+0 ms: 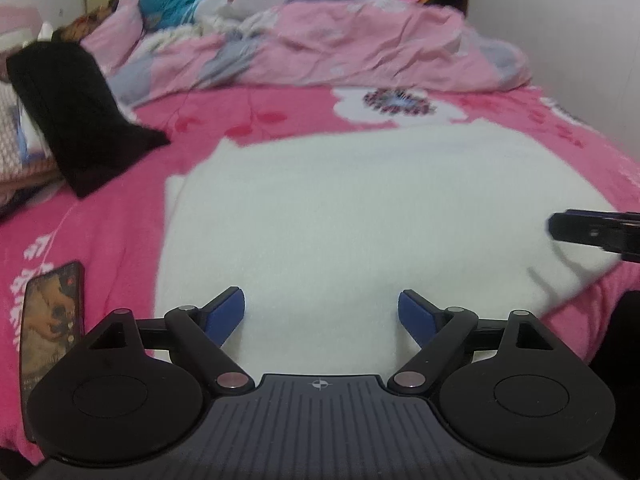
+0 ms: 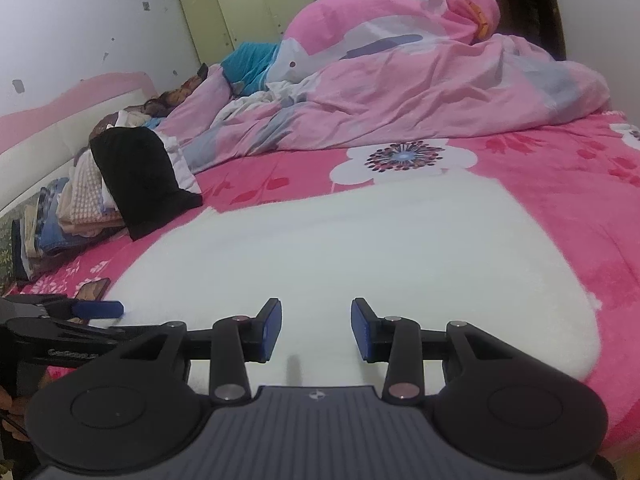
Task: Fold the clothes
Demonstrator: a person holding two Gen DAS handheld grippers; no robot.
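A white fleecy garment (image 1: pixel 360 220) (image 2: pixel 352 256) lies spread flat on the pink flowered bedsheet (image 1: pixel 280 116) (image 2: pixel 560 168). My left gripper (image 1: pixel 321 314) hovers over its near edge, open, with nothing between the blue pads. My right gripper (image 2: pixel 316 330) is open too, above the garment's near edge further right. In the left wrist view the right gripper's fingers (image 1: pixel 592 230) enter from the right edge. In the right wrist view the left gripper's fingers (image 2: pixel 96 309) show at the left, over the garment's left corner.
A black folded garment (image 1: pixel 76 120) (image 2: pixel 140 180) leans on a stack of folded clothes (image 2: pixel 76 216) at the left. A phone (image 1: pixel 50 328) (image 2: pixel 94 289) lies on the sheet left of the white garment. A rumpled pink duvet (image 1: pixel 340 44) (image 2: pixel 420 88) fills the far side.
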